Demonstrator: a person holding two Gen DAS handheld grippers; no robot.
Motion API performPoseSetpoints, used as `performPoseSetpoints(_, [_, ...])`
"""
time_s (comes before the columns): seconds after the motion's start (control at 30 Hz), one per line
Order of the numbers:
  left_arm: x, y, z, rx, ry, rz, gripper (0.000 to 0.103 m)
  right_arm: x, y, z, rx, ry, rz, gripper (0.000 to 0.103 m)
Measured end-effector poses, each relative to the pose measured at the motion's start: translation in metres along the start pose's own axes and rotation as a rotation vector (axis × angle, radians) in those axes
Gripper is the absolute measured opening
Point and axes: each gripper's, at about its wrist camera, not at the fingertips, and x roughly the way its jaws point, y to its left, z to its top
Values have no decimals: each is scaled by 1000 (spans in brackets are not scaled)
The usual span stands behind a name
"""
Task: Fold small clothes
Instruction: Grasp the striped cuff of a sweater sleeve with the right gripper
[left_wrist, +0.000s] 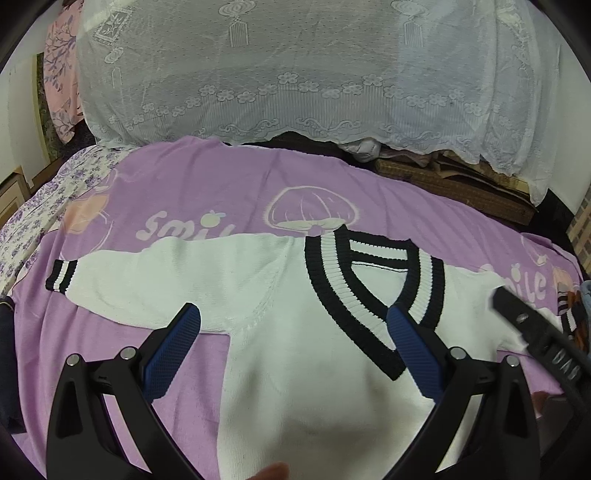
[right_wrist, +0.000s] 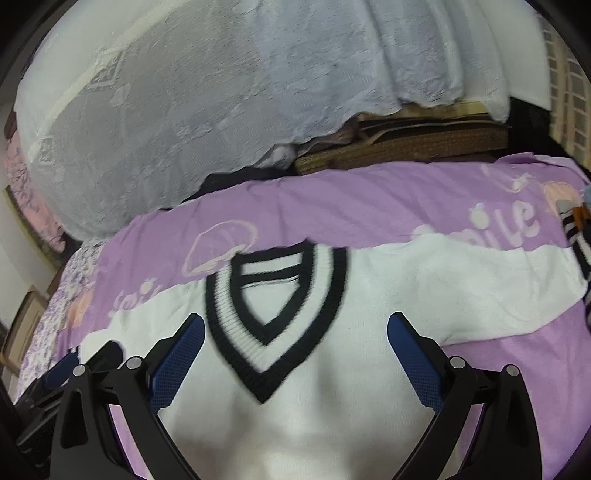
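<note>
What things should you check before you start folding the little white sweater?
1. Sweater lies flat, front up, on the purple sheet: ok.
2. Left sleeve is stretched straight out to the side: ok.
3. Right sleeve is stretched out too: ok, though its cuff end sits at the picture's edge.
4. Left gripper has its fingers wide apart and holds nothing: ok.
5. Right gripper is open and empty as well: ok.
6. Bottom hem is smooth: cannot tell, it is out of both views.
</note>
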Motion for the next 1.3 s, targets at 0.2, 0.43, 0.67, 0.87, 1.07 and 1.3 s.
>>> performPoseSetpoints(0.2, [34,-5,-14,9,77,-23,99,6,-71,-1,144,-44,-43,100])
performPoseSetpoints(0.43, [68,-36,-38,105,163,-49,99,4,-187,-12,442,-98,-196,97])
performPoseSetpoints(0.67, [107,-42,-59,128,291,-27,99,-9,-276,-37,682,-163,-278,74])
performPoseSetpoints(0.87, [106,-41,-61,132,287,-20,99,6,-318,-58,834,-179,-310,47])
performPoseSetpoints(1.07, [105,-43,-62,137,284,-14,99,21,-324,-51,836,-234,-419,46])
performPoseSetpoints(1.3, [106,-42,-62,138,277,-11,99,27,-331,-55,831,-247,-425,6])
